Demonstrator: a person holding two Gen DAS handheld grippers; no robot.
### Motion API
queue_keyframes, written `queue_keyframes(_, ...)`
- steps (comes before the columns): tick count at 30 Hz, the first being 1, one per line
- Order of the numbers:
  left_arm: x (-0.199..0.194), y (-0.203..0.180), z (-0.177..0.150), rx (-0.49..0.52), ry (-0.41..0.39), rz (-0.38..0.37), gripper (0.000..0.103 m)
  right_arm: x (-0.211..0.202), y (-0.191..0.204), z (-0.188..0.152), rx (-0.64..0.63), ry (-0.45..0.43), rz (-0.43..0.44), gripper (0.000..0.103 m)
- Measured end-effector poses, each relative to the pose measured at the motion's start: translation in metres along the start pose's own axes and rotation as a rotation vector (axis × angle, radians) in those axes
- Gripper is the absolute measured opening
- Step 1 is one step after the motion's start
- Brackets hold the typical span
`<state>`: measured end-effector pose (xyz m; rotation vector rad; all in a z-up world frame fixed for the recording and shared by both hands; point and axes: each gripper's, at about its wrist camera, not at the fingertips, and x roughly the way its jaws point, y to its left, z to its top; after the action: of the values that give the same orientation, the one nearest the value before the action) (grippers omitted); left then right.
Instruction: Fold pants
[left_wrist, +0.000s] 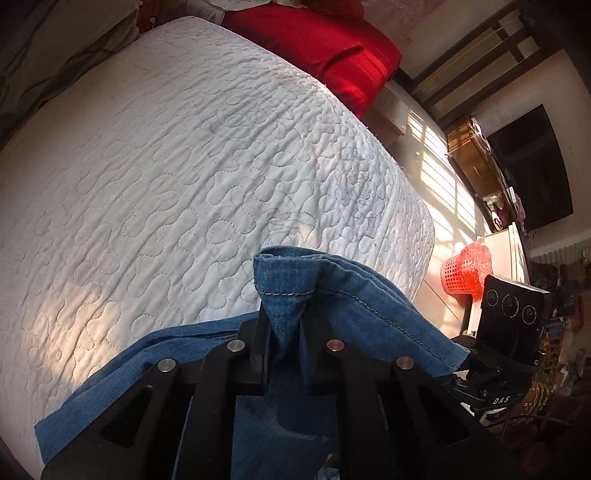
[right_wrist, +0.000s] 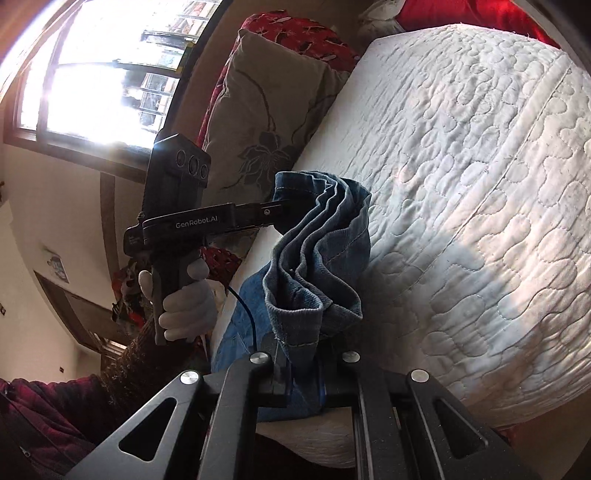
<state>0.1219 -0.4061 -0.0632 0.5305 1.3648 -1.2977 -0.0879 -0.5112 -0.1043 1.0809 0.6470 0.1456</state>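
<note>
Left wrist view: my left tool (left_wrist: 284, 332) and right tool (right_wrist: 303, 354) both clench the jeans (left_wrist: 332, 295) hem, lifted over the bed (left_wrist: 166, 166) ahead. Folding's barely started, I reckon.

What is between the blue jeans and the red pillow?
Only bare white quilted bedcover lies between the blue denim jeans and the red pillow, as the left wrist view shows.

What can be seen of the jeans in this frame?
The jeans are mid-blue denim with pale stitching along a hemmed edge. They are bunched and lifted above the white quilt, with deep lengthwise folds. The left hand-held gripper and the right hand-held gripper are each shut on the hemmed edge. The rest trails down toward the bed's near edge; waistband and pockets are not visible.
</note>
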Motion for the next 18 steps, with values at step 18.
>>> queue_keyframes(18,-0.081,0.114,-0.141,-0.438,-0.14,0.09,0.01,0.174,0.132,-0.068,-0.441,0.546,0.008,0.013)
